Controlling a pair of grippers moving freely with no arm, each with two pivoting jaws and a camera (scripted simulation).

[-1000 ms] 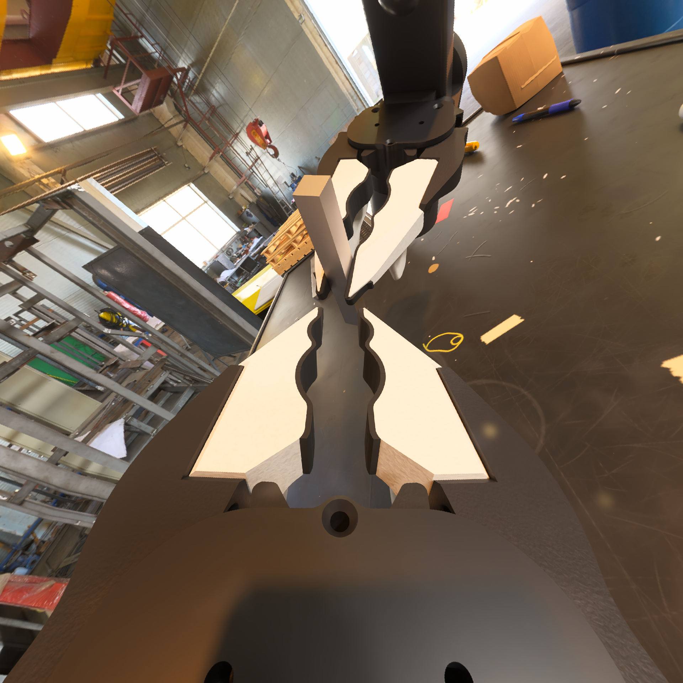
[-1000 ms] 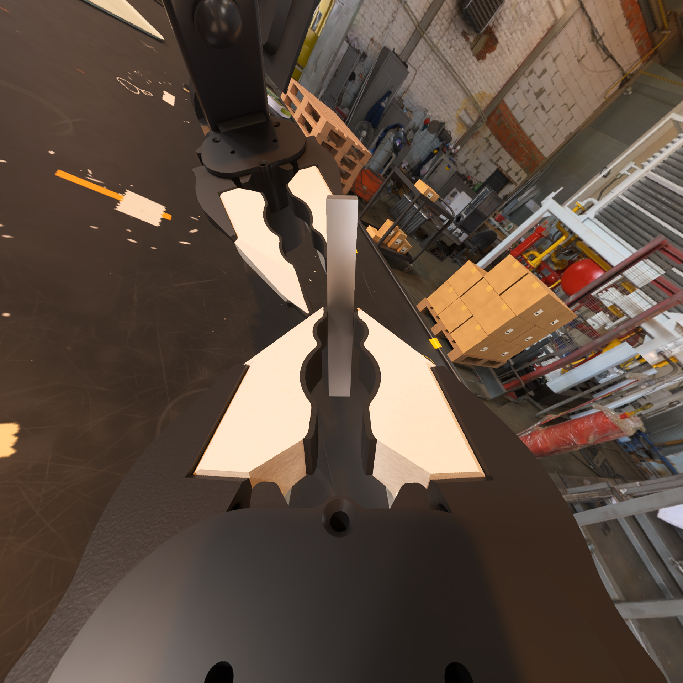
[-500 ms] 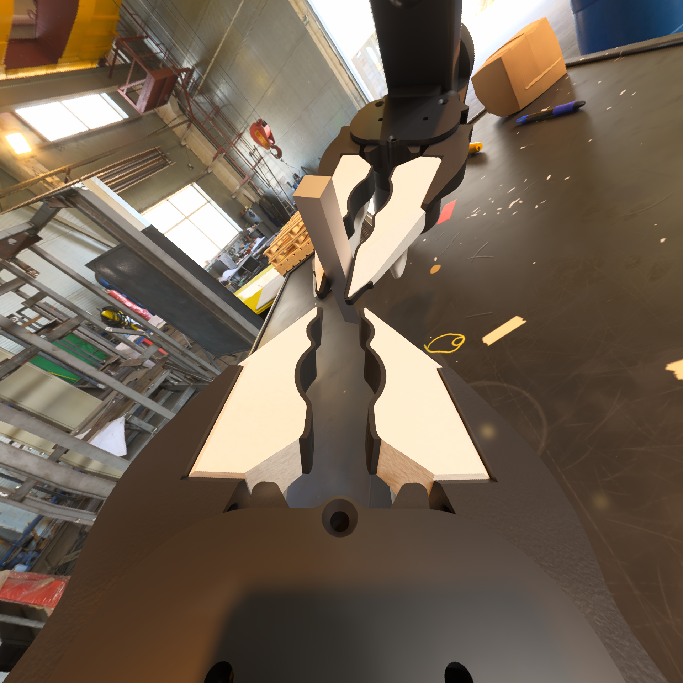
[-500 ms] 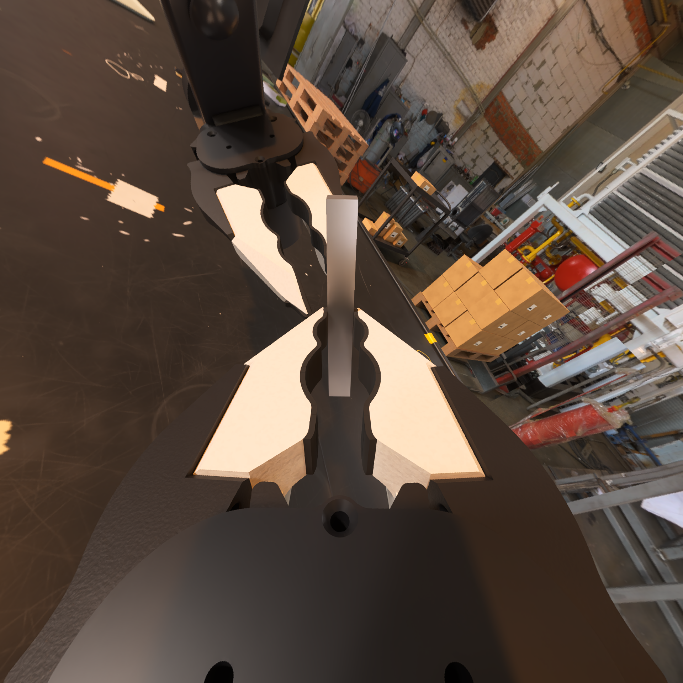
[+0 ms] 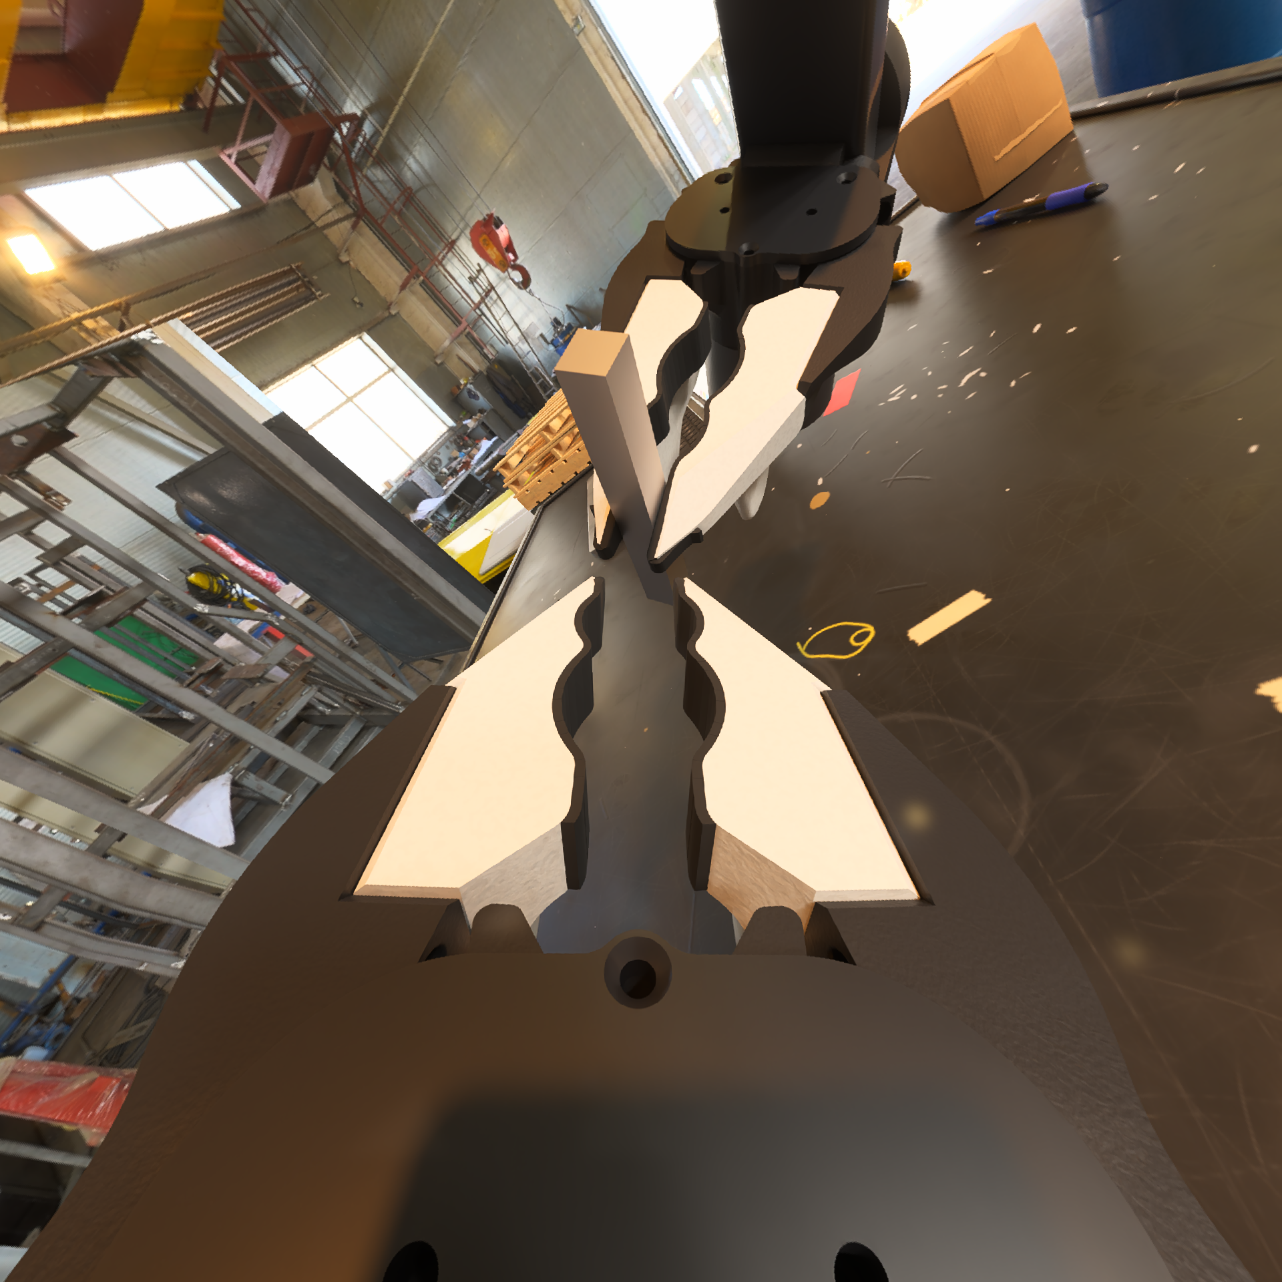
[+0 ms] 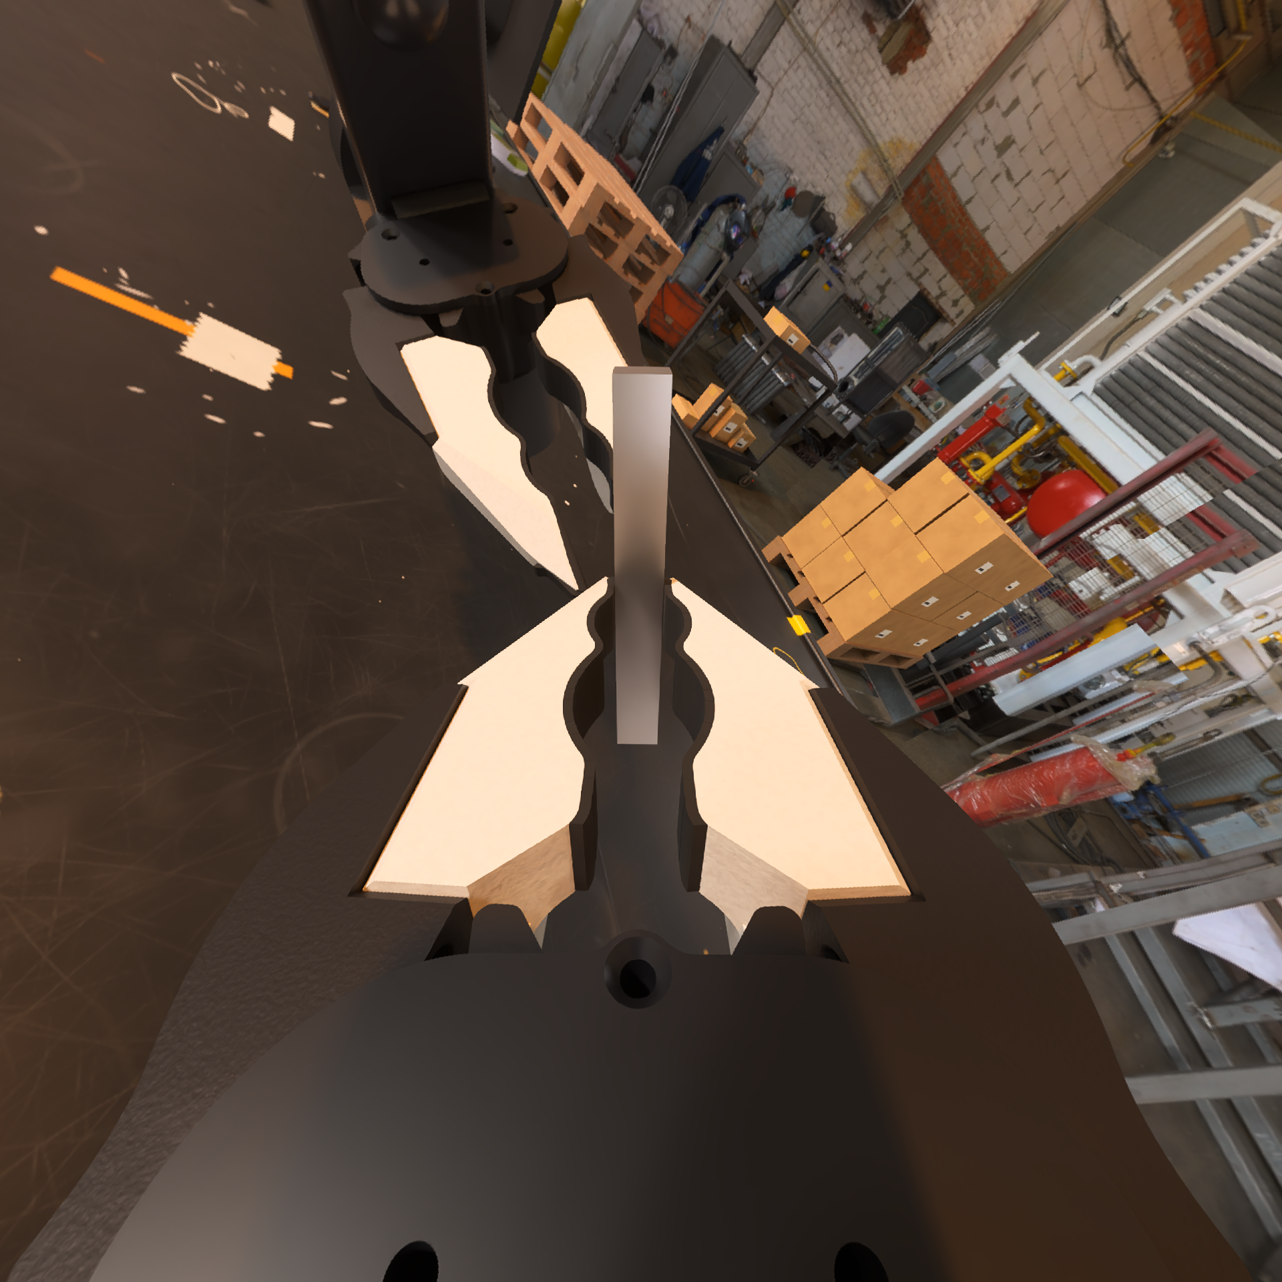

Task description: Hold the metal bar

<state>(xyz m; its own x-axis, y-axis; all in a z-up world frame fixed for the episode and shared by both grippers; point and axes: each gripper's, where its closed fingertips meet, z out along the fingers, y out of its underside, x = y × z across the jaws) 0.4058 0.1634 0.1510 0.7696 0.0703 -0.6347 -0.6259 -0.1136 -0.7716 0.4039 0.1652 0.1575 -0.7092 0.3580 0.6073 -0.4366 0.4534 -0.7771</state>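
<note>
The metal bar (image 6: 642, 520), a grey square-section stick, runs straight out between the fingers of my right gripper (image 6: 638, 583), which is shut on it near the tips. In the left wrist view the bar (image 5: 617, 430) slants up to the left out of the right gripper (image 5: 635, 551). Its lower end reaches the tips of my left gripper (image 5: 639, 583), whose jaws stand a narrow gap apart, wider than the bar and not clamping it. The two grippers face each other above the dark table (image 5: 1040, 694). The left gripper (image 6: 590, 544) also shows in the right wrist view, its right fingertip hidden behind the bar.
A cardboard box (image 5: 985, 118) and a blue pen (image 5: 1040, 204) lie at the table's far end. A yellow scribble (image 5: 836, 638) and tape marks (image 6: 229, 347) are on the table top. The table's edge runs close beside the grippers, with workshop floor, racks and pallets beyond.
Both views have drifted slightly, so the grippers moved a little over the table. The right gripper's hold on the bar and the left gripper's gap look the same.
</note>
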